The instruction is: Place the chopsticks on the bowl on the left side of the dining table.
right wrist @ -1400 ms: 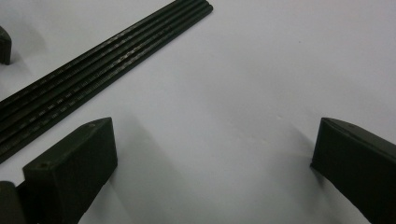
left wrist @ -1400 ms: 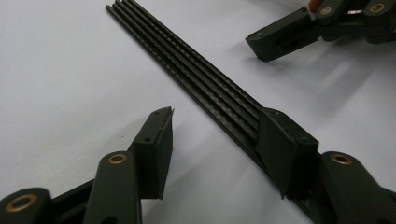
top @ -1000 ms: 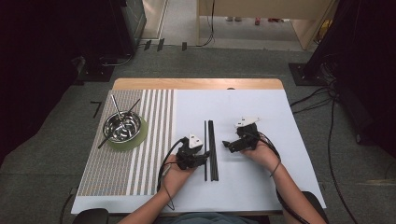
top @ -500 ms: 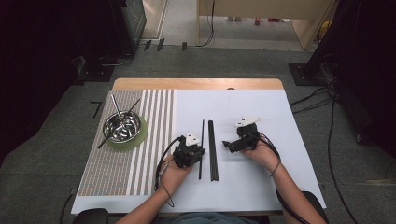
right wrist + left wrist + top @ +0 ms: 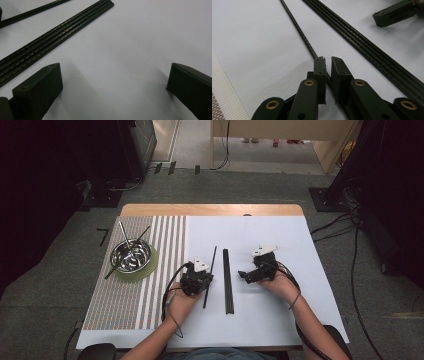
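Observation:
My left gripper is shut on a single thin black chopstick; its jaws have just been closing with the stick between them. The stick lies slanted on the white sheet, apart from a bundle of black chopsticks lying straight to its right. My right gripper rests to the right of the bundle, open with only bare sheet between its jaws.
A steel bowl with metal utensils in it sits on a green coaster on the striped mat at the left. The white sheet covers the rest of the wooden table.
The left jaws closed on one chopstick. That stick now lies slanted, drawn a little to the left away from the bundle. The right gripper has kept still.

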Motion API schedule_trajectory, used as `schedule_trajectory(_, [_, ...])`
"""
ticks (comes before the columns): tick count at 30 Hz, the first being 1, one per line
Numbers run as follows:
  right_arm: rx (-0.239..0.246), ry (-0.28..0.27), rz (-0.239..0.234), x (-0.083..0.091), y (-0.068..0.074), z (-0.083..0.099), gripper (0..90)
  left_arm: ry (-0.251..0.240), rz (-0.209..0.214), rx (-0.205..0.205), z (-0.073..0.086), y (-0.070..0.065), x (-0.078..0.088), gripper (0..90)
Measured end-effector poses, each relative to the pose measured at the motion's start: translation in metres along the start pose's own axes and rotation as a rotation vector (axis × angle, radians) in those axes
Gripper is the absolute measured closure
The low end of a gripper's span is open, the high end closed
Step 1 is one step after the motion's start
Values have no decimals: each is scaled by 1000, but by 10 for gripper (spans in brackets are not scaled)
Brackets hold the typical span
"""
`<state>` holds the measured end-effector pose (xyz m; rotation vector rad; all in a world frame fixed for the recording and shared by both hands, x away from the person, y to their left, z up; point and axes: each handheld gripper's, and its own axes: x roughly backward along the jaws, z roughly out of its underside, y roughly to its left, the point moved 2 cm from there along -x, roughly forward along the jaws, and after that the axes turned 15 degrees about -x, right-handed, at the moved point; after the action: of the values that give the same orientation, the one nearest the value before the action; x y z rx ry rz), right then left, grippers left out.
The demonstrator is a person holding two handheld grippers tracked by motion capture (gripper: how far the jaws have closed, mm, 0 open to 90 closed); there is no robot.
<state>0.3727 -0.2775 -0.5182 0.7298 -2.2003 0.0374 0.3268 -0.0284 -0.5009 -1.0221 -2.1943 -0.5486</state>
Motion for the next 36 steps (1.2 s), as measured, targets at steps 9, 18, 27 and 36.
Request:
schedule_trajectory(9, [1,0,-1,0,0,0,0,22,-55,19,5,17,2,833])
schedule_trajectory(18, [0,0,1,0,0,0,0,38,-51,-15,5,22,2,826])
schedule_trajectory(27, [1,0,-1,0,0,0,0,53,-46,16,9,44,7,850])
schedule_trajectory(36, [2,1,0,0,0,0,0,52,-49,32,11,52,9,867])
